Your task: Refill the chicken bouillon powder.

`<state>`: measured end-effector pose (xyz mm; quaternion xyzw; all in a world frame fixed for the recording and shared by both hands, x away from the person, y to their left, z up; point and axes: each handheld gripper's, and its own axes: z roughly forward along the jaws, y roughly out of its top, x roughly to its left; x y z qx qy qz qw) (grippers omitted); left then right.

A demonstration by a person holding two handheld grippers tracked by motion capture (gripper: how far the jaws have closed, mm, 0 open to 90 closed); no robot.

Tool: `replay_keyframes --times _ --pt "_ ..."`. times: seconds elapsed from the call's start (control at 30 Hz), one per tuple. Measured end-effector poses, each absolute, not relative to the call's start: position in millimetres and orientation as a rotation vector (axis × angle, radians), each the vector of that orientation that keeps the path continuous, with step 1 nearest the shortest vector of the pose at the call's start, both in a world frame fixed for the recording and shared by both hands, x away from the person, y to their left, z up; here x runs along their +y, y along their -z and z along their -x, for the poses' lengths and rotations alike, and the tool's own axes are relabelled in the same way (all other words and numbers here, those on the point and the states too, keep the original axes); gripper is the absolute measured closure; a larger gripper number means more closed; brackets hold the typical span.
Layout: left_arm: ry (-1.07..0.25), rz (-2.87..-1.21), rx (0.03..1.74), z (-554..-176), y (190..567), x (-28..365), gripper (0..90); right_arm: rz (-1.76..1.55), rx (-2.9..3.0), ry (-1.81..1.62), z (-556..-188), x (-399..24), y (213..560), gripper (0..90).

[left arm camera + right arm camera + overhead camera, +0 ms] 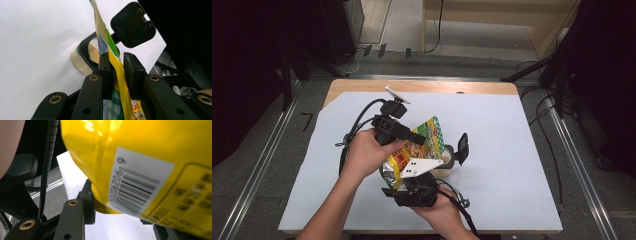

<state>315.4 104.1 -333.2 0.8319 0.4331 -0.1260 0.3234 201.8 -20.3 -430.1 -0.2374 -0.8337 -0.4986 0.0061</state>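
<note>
Your right hand (439,207), lowest in the high view, carries the right gripper (414,187) under the yellow snack bag (419,145), held above the white table sheet (512,150) beside a small container (446,159). Along your left gripper (117,67), both pads pinch the bag's upper edge. Along your right gripper (117,207), the barcoded bottom of the bag sits clamped between the jaws.
</note>
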Motion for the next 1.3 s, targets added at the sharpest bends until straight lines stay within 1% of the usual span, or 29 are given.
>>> replay_keyframes --times 0.2,0.7,1.3 --pt "0.363 -2.201 1.144 -322.0 333.0 98.3 77.5 0.767 -2.590 1.567 -203.5 -22.4 429.0 59.1" --pt "0.332 -2.189 1.132 -316.3 333.5 99.0 77.3 0.759 -2.608 1.563 -202.5 -21.6 431.3 59.1" --pt "0.326 -2.189 1.126 -316.4 333.9 98.8 77.4 0.759 -2.615 1.557 -203.1 -21.9 431.6 59.3"
